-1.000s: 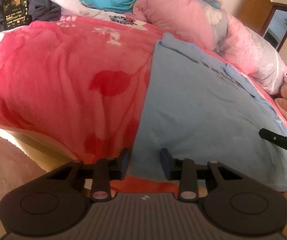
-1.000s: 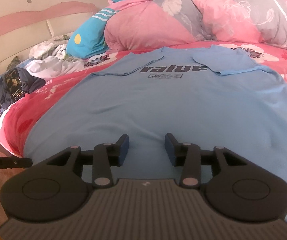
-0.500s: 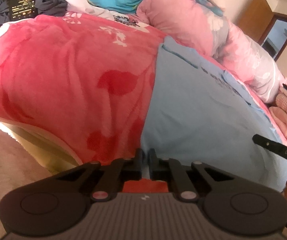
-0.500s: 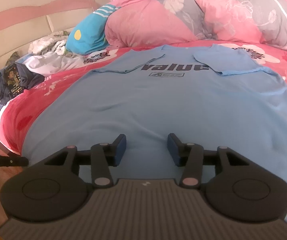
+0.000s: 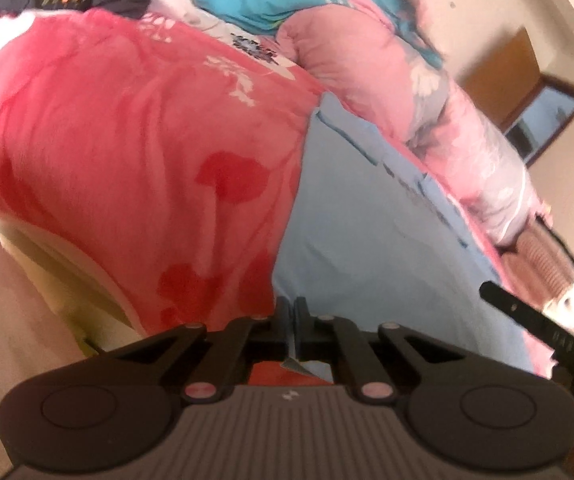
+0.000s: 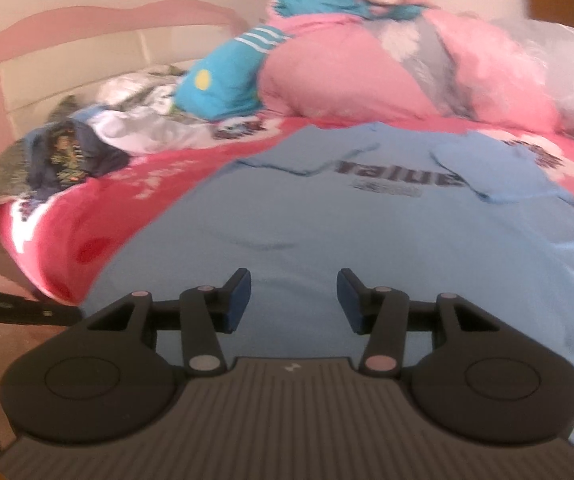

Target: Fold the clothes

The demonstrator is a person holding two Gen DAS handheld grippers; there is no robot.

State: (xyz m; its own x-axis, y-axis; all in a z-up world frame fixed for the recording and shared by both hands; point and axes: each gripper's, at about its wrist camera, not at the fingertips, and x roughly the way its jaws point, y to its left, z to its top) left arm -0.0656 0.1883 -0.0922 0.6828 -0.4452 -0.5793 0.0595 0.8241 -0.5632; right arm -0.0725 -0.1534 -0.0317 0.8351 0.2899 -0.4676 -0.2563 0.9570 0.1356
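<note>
Two grippers at blue T-shirt (image 6: 367, 232), spread on red bedspread (image 5: 127, 152), sleeves folded in. Left gripper (image 5: 291, 312), wide apart a second ago, now clenched on near-left hem corner. Right gripper (image 6: 294, 300) stays released over hem. Likely prepping hem lift.

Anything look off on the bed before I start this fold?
Mostly fine. The blue shirt lies flat with both sleeves folded in. The left tool is shut on its bottom corner, while the right tool is open over the hem, holding nothing. The only mess is loose clothes piled by the headboard.
</note>
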